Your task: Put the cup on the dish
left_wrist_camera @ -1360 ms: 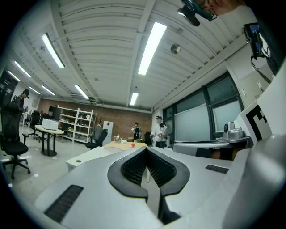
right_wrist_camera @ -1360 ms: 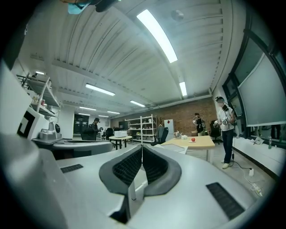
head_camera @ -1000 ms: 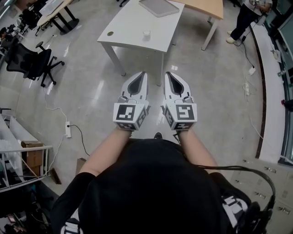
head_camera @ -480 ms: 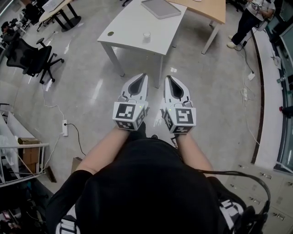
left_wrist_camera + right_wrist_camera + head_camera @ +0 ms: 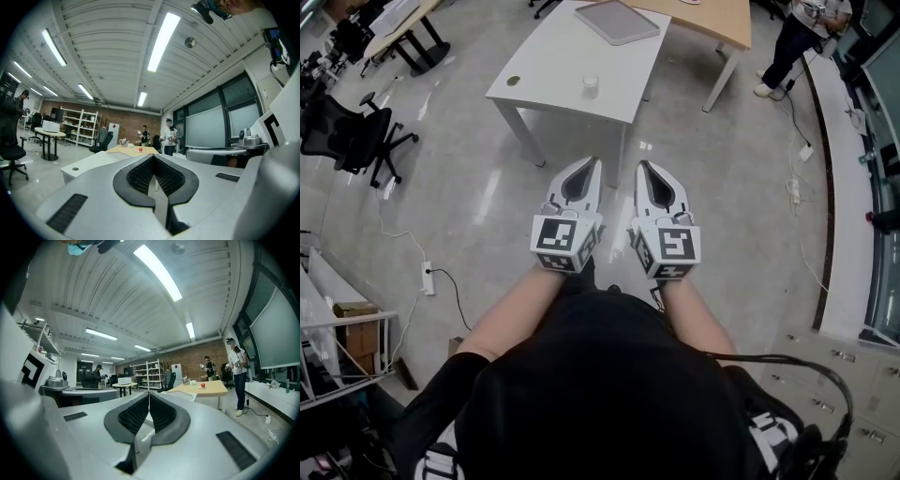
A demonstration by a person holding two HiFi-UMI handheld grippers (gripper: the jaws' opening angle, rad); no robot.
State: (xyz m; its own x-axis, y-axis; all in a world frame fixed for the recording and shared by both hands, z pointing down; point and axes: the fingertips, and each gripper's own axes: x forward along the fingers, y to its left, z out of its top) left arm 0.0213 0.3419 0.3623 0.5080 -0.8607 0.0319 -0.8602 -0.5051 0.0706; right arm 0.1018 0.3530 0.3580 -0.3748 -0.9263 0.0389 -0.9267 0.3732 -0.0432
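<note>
A small clear cup (image 5: 591, 85) stands near the front edge of a white table (image 5: 553, 56), far ahead of both grippers. A small dark round disc (image 5: 514, 82), possibly the dish, lies at the table's left corner and also shows in the left gripper view (image 5: 75, 168). My left gripper (image 5: 594, 162) and right gripper (image 5: 641, 165) are held side by side over the floor, pointing level at the table. Both are shut with nothing between the jaws, their tips meeting in the left gripper view (image 5: 153, 156) and the right gripper view (image 5: 149, 393).
A flat grey tray (image 5: 617, 21) lies at the table's far end. A wooden table (image 5: 717, 19) stands behind it, with a person (image 5: 792, 37) to its right. Black office chairs (image 5: 347, 131) stand at left, and a power strip with its cable (image 5: 427, 278) lies on the floor.
The white table with its cup has slid lower and leftward in the head view, so it looks nearer. Both grippers stay shut and side by side.
</note>
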